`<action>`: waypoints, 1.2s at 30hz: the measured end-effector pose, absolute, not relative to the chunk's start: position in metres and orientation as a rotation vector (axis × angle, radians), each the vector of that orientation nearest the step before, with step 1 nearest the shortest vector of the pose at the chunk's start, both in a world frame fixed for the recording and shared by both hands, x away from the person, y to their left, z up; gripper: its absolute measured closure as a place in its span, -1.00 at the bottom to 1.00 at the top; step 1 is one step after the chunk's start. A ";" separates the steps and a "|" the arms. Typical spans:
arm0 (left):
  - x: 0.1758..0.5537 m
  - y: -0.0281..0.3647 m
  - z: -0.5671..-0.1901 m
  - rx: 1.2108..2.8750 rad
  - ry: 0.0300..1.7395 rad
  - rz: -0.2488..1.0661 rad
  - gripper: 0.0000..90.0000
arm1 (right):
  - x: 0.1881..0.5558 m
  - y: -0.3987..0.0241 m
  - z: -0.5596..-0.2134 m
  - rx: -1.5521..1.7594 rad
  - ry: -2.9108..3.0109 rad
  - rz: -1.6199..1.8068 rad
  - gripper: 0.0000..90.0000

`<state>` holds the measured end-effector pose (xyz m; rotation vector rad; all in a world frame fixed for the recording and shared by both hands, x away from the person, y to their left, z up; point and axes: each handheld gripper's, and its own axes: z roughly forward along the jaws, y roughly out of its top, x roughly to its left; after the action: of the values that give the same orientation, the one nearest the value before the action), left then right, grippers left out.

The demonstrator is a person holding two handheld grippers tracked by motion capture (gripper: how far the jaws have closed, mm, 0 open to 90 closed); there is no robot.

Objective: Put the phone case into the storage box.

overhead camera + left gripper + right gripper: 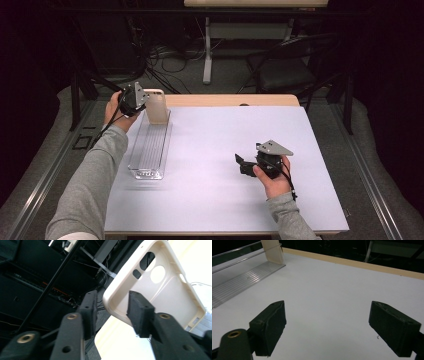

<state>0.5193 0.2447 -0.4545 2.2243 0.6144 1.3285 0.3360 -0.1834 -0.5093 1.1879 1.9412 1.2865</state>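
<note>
A cream phone case (156,107) stands upright at the far end of a clear ribbed tray (150,150) on the left of the table. My left gripper (145,101) is at the case's upper left edge. In the left gripper view the case (172,290) shows its hollow inside and camera cut-outs, and its rim lies between the parted jaws of my left gripper (112,305), with a gap at the left pad. My right gripper (240,162) hovers low over the white table right of centre. Its jaws (327,322) are wide open and empty, pointing toward the tray (237,280) and case (273,251).
The white table top (225,200) has a wooden strip (230,100) along its far edge. Beyond it are a black chair (295,65), a table leg and cables on the floor. Both sleeved forearms enter from the bottom.
</note>
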 end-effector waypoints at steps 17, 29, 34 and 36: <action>0.517 0.248 -0.449 2.176 0.688 1.303 -0.12 | 0.336 -0.183 -0.510 1.179 1.947 1.272 -0.69; 0.516 0.251 -0.447 2.155 0.784 1.213 -0.16 | 0.337 -0.184 -0.510 1.182 1.945 1.271 -0.69; 0.515 0.251 -0.446 2.143 0.802 1.169 -0.23 | 0.337 -0.184 -0.510 1.182 1.945 1.271 -0.69; 0.514 0.252 -0.444 2.127 0.814 1.142 -0.26 | 0.337 -0.183 -0.510 1.183 1.948 1.269 -0.69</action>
<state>0.5145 0.2525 -0.4439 2.1271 0.8137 1.1422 0.3369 -0.1832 -0.5097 1.1827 1.9478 1.2688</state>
